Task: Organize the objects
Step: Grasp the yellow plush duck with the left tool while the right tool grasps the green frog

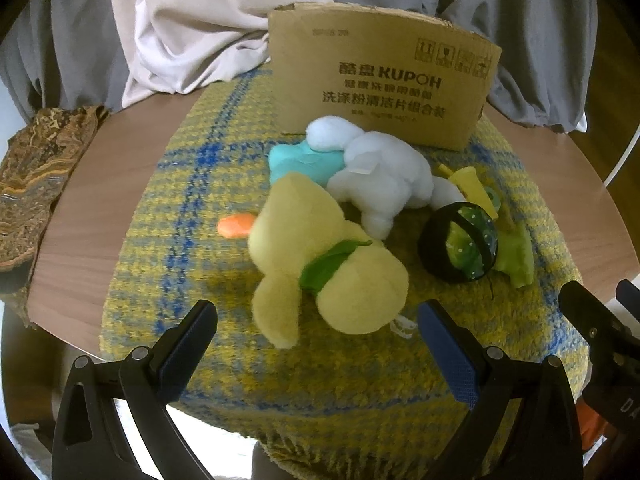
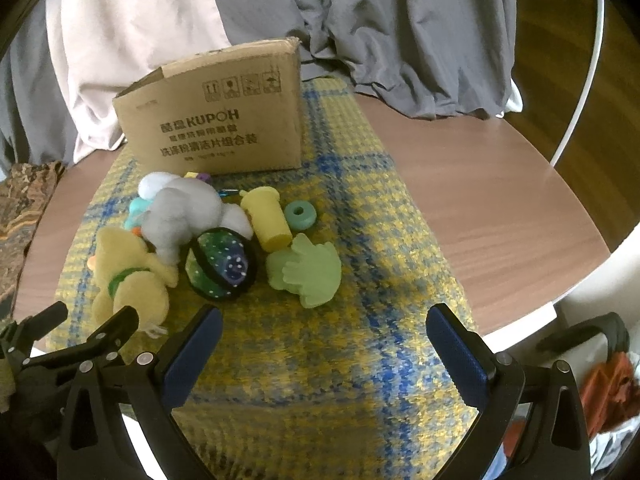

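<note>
Both grippers, left (image 1: pixel 316 344) and right (image 2: pixel 322 344), had jaws spread, holding nothing. Toys were heaped tight; grabbing the duck (image 1: pixel 320 256) risked dragging the ball (image 1: pixel 460 244).

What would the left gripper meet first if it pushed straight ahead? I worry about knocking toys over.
Probably the yellow plush duck: it lies right ahead of the left gripper, whose jaws stand open. Depth is hard to judge in the fisheye view.

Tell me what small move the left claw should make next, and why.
Probably ease the left claw forward around the yellow plush. It is open and empty, the plush lies nearest, just ahead of its fingertips, and the cardboard box behind the pile looks like the place for the toys.
</note>
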`<control>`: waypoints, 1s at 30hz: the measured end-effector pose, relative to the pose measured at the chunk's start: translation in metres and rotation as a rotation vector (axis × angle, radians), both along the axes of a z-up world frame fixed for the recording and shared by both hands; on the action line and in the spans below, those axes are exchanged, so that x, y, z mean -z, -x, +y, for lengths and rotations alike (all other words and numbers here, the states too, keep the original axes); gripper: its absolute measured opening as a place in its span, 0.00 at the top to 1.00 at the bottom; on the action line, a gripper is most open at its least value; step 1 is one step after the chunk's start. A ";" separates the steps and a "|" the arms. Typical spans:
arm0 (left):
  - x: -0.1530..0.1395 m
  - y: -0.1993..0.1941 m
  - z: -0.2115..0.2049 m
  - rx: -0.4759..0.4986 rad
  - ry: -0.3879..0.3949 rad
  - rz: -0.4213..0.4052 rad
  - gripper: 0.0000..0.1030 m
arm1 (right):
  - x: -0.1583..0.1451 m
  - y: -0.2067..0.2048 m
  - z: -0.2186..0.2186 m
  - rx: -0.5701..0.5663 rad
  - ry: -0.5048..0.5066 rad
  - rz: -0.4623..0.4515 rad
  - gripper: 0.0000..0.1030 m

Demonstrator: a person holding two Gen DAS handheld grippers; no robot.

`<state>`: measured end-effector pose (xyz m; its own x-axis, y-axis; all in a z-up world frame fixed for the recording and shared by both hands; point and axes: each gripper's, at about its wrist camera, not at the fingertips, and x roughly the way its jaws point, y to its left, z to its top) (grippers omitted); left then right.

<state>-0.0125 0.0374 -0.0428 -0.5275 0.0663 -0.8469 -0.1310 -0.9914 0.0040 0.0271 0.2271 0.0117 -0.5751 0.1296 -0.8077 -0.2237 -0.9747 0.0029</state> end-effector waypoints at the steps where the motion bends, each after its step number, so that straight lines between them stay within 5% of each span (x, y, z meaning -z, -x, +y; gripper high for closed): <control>1: 0.002 0.001 0.002 0.004 -0.001 0.000 0.01 | 0.001 0.001 0.001 0.003 0.000 -0.002 0.01; 6: 0.006 0.005 0.010 0.018 0.005 0.011 0.01 | 0.009 0.004 0.009 0.015 0.007 0.003 0.01; 10: 0.011 0.010 0.018 0.037 0.019 0.015 0.20 | 0.017 0.009 0.015 0.015 0.021 0.025 0.01; 30: 0.037 0.026 0.021 -0.033 0.057 0.017 0.21 | 0.054 0.049 0.009 -0.034 -0.010 -0.019 0.01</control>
